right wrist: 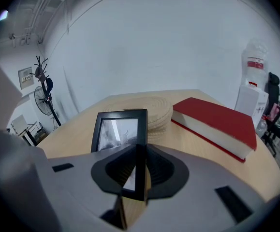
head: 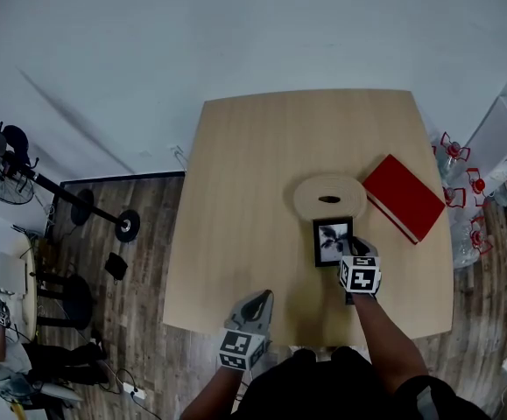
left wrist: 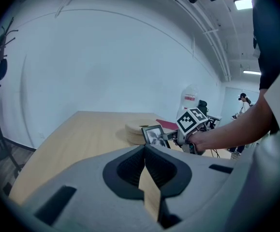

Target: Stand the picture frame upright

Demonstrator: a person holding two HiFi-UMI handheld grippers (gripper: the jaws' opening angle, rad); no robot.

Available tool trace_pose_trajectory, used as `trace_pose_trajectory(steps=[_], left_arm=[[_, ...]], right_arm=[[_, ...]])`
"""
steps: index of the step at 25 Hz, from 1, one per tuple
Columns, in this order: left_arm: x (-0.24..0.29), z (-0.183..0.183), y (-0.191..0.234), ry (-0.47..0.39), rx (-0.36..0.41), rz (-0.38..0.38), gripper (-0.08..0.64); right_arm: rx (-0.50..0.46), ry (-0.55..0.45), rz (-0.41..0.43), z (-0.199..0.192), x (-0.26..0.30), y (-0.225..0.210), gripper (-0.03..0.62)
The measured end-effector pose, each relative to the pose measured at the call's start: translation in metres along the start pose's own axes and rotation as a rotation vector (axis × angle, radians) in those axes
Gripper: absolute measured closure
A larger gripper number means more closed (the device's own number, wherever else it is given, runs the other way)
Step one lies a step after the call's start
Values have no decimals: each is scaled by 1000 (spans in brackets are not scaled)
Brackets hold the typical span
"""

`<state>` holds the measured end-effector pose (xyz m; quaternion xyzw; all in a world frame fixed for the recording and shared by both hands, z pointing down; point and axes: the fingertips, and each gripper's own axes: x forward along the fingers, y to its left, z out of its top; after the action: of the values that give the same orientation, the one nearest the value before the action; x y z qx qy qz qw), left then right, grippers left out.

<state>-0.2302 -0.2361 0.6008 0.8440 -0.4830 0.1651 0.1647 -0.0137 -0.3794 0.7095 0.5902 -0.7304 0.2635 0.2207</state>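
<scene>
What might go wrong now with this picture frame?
The right gripper pinches the picture frame by one edge only, so it may pivot or slip. The woven mat lies just beyond it, and the frame might lean or catch there. The left gripper is well away, unable to steady it.

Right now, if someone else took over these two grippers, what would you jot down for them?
Left gripper: shut, empty, over the table's near edge.
Right gripper: shut on the picture frame's side edge.
Picture frame: tilted up, on the person's side of the round woven mat, with the red book to the right.
Done: frame gripped and tilted up.
Left: set it standing on its own, then let go.
</scene>
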Motion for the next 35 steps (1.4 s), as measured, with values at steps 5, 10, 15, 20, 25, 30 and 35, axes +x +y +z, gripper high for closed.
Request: trace_pose_trajectory(steps=[5, 10, 15, 20, 25, 30, 35], left_arm=[[-3, -3, 1, 9, 25, 5, 555], [-1, 0, -9, 7, 64, -6, 555], [3, 4, -16, -10, 55, -11, 555], [10, 14, -35, -39, 18, -41, 555], [15, 23, -57, -55, 36, -64, 555], [18, 32, -74, -63, 53, -87, 555], [18, 41, -89, -84, 68, -109, 555]], right_arm=[[-13, 5, -21, -2, 2, 0, 528], [-9, -10, -22, -4, -2, -4, 458], [-70, -90, 36, 10, -34, 1, 436], [-86, -158, 119, 29, -83, 5, 437], [-140, -235, 126, 42, -138, 1, 470], [-172, -296, 128, 47, -178, -3, 554], [-164, -317, 135, 45, -206, -10, 581]])
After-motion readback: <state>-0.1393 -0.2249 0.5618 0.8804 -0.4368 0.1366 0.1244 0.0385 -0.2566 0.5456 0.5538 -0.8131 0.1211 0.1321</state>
